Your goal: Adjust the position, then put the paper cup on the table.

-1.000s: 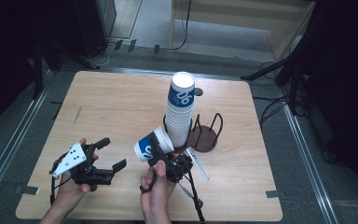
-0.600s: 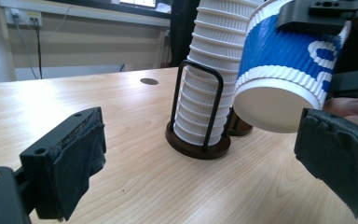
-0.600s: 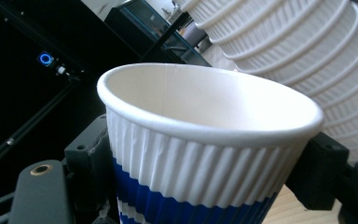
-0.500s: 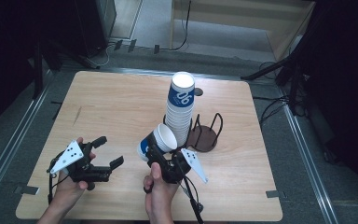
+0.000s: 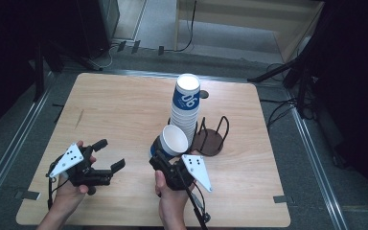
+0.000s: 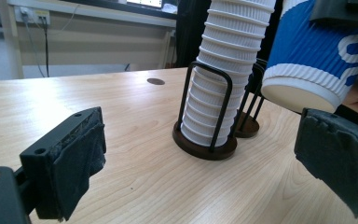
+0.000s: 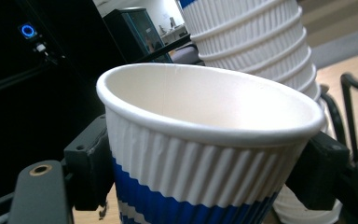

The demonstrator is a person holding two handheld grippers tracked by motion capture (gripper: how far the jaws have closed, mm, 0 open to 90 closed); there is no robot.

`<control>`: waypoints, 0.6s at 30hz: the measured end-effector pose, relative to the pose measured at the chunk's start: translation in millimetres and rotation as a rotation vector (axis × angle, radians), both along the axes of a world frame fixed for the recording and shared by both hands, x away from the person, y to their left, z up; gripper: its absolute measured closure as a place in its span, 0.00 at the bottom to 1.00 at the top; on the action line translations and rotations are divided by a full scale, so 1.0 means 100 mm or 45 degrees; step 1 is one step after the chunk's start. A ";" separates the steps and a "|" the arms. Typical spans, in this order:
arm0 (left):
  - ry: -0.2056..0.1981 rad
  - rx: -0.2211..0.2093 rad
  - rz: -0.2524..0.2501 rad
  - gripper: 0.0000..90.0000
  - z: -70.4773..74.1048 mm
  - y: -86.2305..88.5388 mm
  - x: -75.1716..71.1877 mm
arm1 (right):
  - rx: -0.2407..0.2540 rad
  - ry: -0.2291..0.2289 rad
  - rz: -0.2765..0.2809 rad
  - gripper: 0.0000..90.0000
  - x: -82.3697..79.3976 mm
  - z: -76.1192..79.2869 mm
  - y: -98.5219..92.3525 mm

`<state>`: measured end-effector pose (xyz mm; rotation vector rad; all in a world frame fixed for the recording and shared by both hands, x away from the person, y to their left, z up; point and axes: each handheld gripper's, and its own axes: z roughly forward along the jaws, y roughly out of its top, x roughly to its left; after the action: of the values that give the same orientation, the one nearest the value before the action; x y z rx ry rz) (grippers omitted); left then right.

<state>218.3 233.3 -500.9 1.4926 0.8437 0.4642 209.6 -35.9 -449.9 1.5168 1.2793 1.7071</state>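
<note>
Since the earlier frame, right tongs (image 5: 165, 154) have lifted the paper cup (image 5: 172, 142) a little and tipped its open mouth more toward upright; left tongs (image 5: 109, 154) have kept their place.

Right tongs: clamped on the paper cup, one jaw on each side of its ribbed wall below the rim, as the right gripper view shows. Cup is off the desk (image 5: 115, 110), tilted, mouth facing up and toward the near side. It sits just in front of the cup stack (image 5: 186, 108), near its lower part.

Left tongs: jaws apart, nothing between them, low over the near-left part of the desk, well apart from the cup.

Cup stack stands upright in a dark wire holder (image 6: 206, 140). A second wire holder (image 5: 213, 139) stands just right of it.
</note>
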 end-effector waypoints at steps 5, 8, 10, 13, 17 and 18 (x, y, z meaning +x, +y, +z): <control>0.007 -0.006 0.016 0.03 0.00 0.03 0.01 | -0.105 -0.048 -0.018 0.24 -0.02 0.02 -0.03; 0.010 -0.002 0.024 0.03 0.00 0.05 0.01 | -0.158 -0.072 -0.035 0.23 -0.03 0.04 -0.05; 0.016 -0.002 0.034 0.03 0.00 0.06 0.01 | -0.190 -0.083 -0.049 0.23 -0.04 0.05 -0.07; 0.023 0.008 0.049 0.03 -0.01 0.09 0.01 | -0.227 -0.100 -0.054 0.23 -0.05 0.06 -0.10; 0.035 0.006 0.073 0.03 -0.02 0.13 0.03 | -0.278 -0.113 -0.061 0.24 -0.07 0.08 -0.14; 0.040 0.007 0.082 0.03 -0.03 0.14 0.03 | -0.297 -0.112 -0.067 0.24 -0.07 0.09 -0.15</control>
<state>221.5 247.6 -503.6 1.4845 0.9182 0.4923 202.3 -50.6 -441.2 1.3145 1.3295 1.5156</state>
